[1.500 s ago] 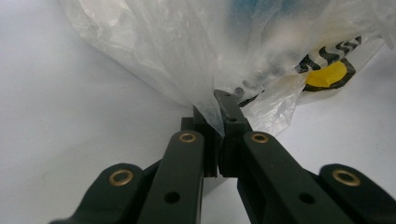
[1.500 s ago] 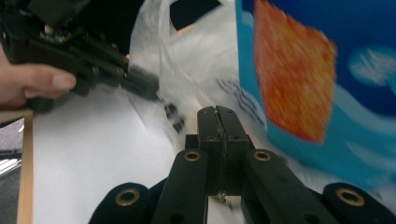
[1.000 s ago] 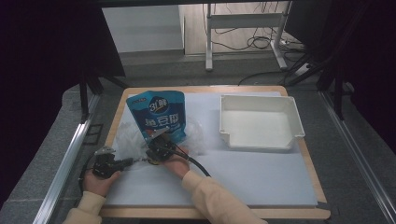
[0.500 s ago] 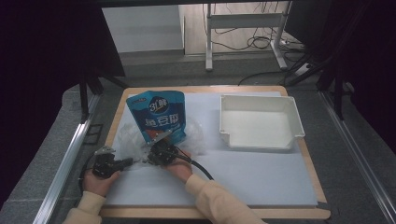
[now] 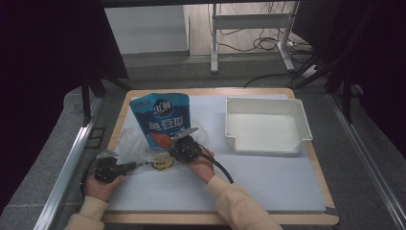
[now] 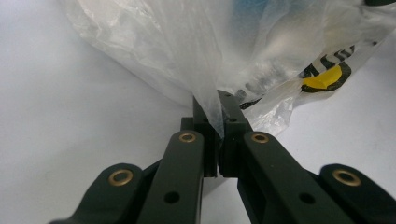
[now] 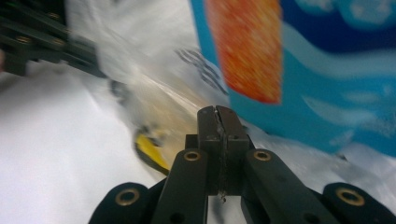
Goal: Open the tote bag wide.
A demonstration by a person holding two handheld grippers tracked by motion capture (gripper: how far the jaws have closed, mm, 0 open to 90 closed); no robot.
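Note:
A crumpled clear plastic bag [image 5: 131,143] with a yellow and black print lies at the left of the table. A blue snack pouch [image 5: 163,117] rests with its lower end on the bag. My left gripper [image 5: 136,165] is shut on the bag's near edge, and the film [image 6: 187,46] rises straight out of its closed jaws [image 6: 217,105]. My right gripper [image 5: 171,151] sits just below the pouch, shut [image 7: 218,114] with a thin strip of bag film pinched between the jaws. Stretched film [image 7: 154,84] runs from it toward the left gripper [image 7: 46,42], with the pouch [image 7: 327,70] to the right.
A white rectangular tray [image 5: 265,100] stands at the back right with nothing in it. A pale mat [image 5: 268,177] covers the wooden table top. Metal rails run along both sides of the table, and cables lie on the floor behind it.
My right gripper has moved right and slightly away from the left one, drawing the bag film taut between them. The left gripper has stayed in place.

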